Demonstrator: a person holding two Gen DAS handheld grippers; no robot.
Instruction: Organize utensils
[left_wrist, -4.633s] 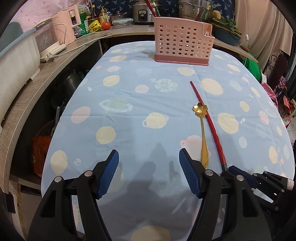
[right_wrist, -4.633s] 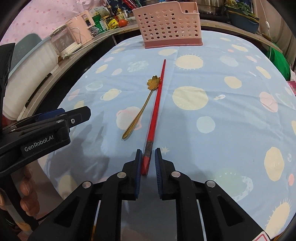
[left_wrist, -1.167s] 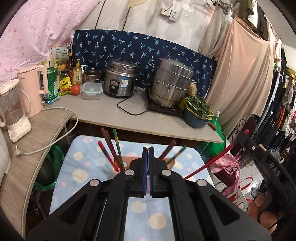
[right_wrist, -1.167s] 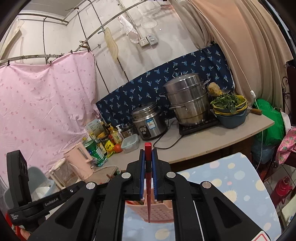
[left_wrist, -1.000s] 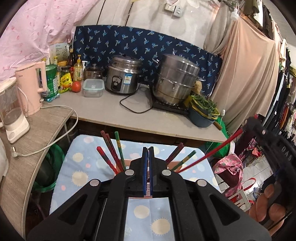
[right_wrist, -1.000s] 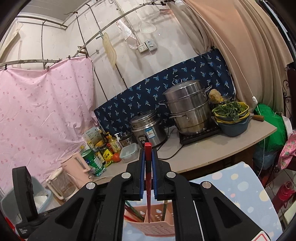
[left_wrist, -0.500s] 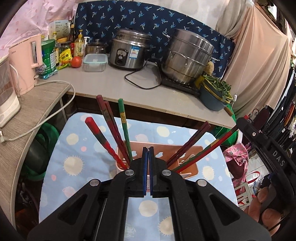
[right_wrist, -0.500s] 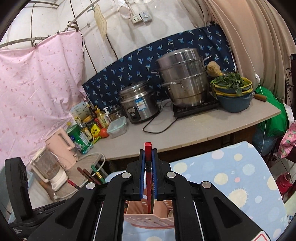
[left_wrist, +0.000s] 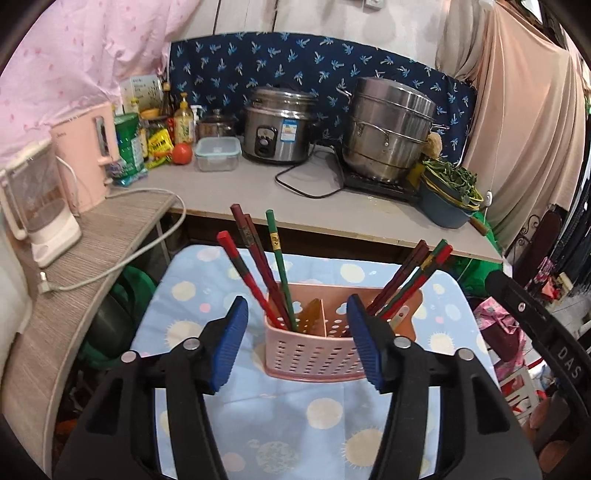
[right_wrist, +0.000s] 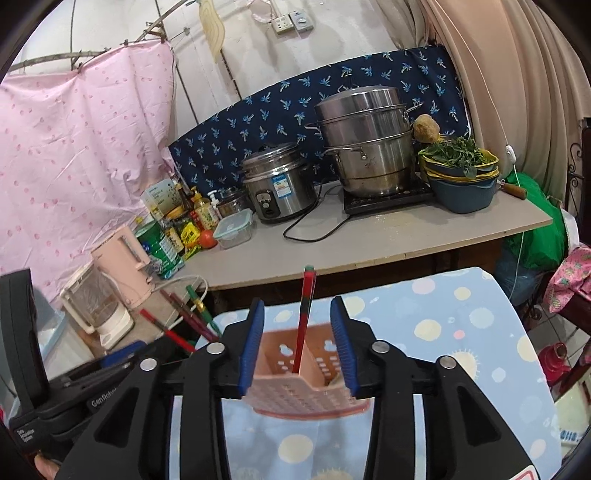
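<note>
Chopsticks (left_wrist: 258, 275) lean in the pink utensil caddy (left_wrist: 314, 350) on the cloth-covered surface (left_wrist: 258, 424) in the left wrist view; the left gripper (left_wrist: 293, 338), jaws just opened, holds nothing. In the right wrist view, a red chopstick (right_wrist: 304, 317) stands free in the caddy between the right gripper's (right_wrist: 297, 345) just-parted jaws.

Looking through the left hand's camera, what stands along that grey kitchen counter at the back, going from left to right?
Pink electric kettle → red tomato → clear lidded food box → steel rice cooker → tall stacked steel steamer pot → blue bowl of leafy greens.
</note>
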